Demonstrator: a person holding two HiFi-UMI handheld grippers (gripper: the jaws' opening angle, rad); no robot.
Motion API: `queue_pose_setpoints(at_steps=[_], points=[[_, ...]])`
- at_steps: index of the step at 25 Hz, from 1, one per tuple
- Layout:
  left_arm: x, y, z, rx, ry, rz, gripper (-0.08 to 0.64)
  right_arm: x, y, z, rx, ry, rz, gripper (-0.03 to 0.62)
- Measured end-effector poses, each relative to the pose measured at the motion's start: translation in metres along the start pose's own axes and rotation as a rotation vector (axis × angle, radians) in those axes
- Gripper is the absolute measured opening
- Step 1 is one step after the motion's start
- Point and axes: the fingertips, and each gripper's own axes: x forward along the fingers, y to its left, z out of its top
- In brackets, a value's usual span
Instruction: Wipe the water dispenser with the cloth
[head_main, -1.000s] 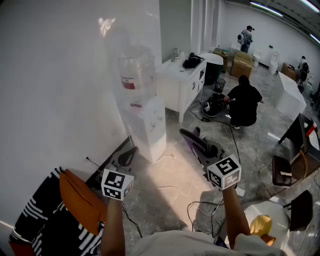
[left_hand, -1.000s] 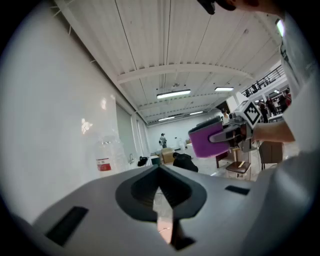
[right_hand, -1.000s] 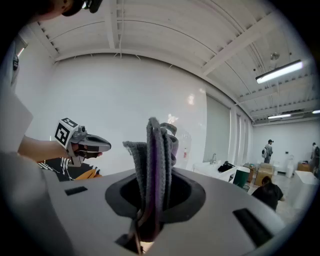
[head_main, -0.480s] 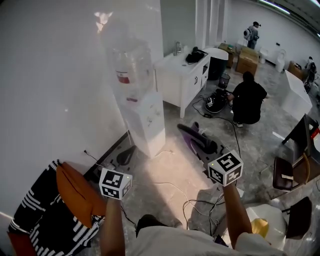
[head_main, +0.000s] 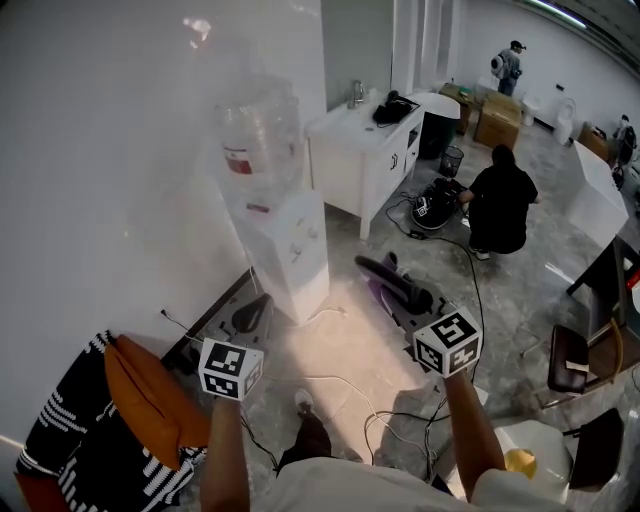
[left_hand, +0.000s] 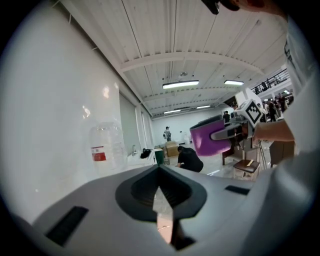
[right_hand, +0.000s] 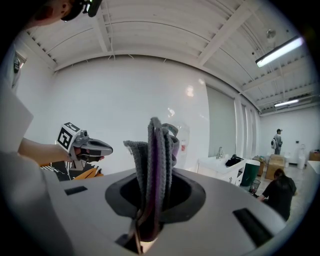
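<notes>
The white water dispenser (head_main: 292, 255) stands against the left wall with a clear bottle (head_main: 258, 135) on top. It is on the floor ahead of both grippers and apart from them. My right gripper (head_main: 398, 284) is shut on a folded grey and purple cloth (right_hand: 157, 150), which sticks up between the jaws of my right gripper (right_hand: 154, 192). My left gripper (head_main: 257, 311) points toward the dispenser's base. In the left gripper view, my left gripper (left_hand: 160, 172) is shut with nothing in it, and the bottle (left_hand: 106, 145) shows at the left.
A white sink cabinet (head_main: 365, 150) stands beyond the dispenser. A person (head_main: 497, 205) crouches on the floor by cables (head_main: 345, 385). An orange cushion (head_main: 150, 395) lies on striped fabric at lower left. A chair (head_main: 575, 355) is at right, and cardboard boxes (head_main: 495, 125) are at the back.
The person's leg and shoe have come into view at the bottom, stepping forward. Both grippers keep about the same places, and the cloth stays in the right one.
</notes>
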Motion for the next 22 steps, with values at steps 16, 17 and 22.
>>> queue_pose_setpoints(at_steps=[16,17,22], points=[[0.152,0.169,-0.033,-0.038,0.034,-0.031,0.008,0.202,-0.087,0.014,0.05,0.044,-0.09,0.075],[0.159,0.177,-0.036,-0.047,0.037,-0.033,0.008,0.212,-0.091,0.013,0.057,0.049,-0.097,0.075],[0.19,0.205,-0.054,-0.083,0.052,-0.055,0.008,0.254,-0.111,0.002,0.097,0.076,-0.133,0.075]])
